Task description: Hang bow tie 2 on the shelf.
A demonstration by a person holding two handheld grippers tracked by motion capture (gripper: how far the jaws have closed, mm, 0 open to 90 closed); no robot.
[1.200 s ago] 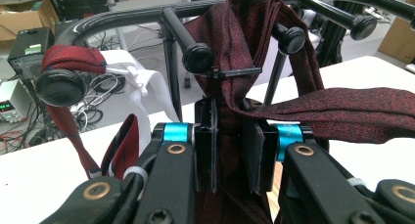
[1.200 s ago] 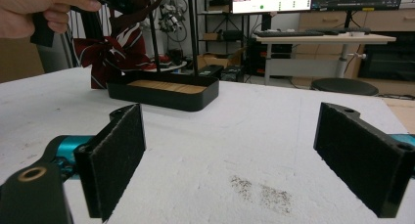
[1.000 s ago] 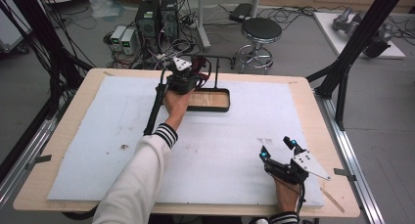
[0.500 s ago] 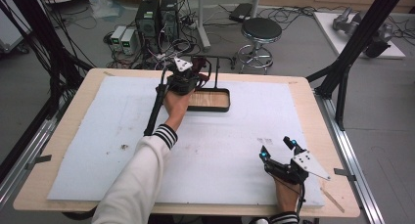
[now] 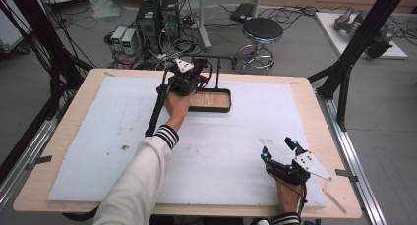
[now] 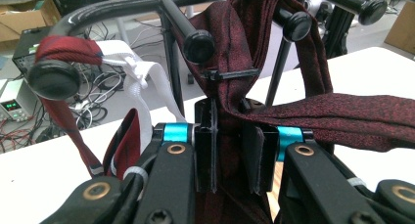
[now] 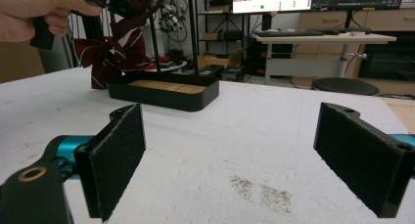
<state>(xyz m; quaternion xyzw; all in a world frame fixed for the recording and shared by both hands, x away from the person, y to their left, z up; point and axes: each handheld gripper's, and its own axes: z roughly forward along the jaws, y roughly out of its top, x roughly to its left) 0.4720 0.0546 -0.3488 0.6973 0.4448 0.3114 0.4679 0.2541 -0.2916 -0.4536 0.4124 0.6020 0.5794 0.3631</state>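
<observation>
Dark-red tie (image 6: 235, 87) clamped between left gripper (image 6: 234, 155) pads — hanging off rack (image 6: 171, 43).

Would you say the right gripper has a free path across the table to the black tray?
Probably yes: the right gripper stands open, holding nothing, and bare white table lies between it and the black tray.

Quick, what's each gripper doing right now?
Left gripper: shut on the dark red tie hanging from the rack.
Right gripper: open, holding nothing.
</observation>
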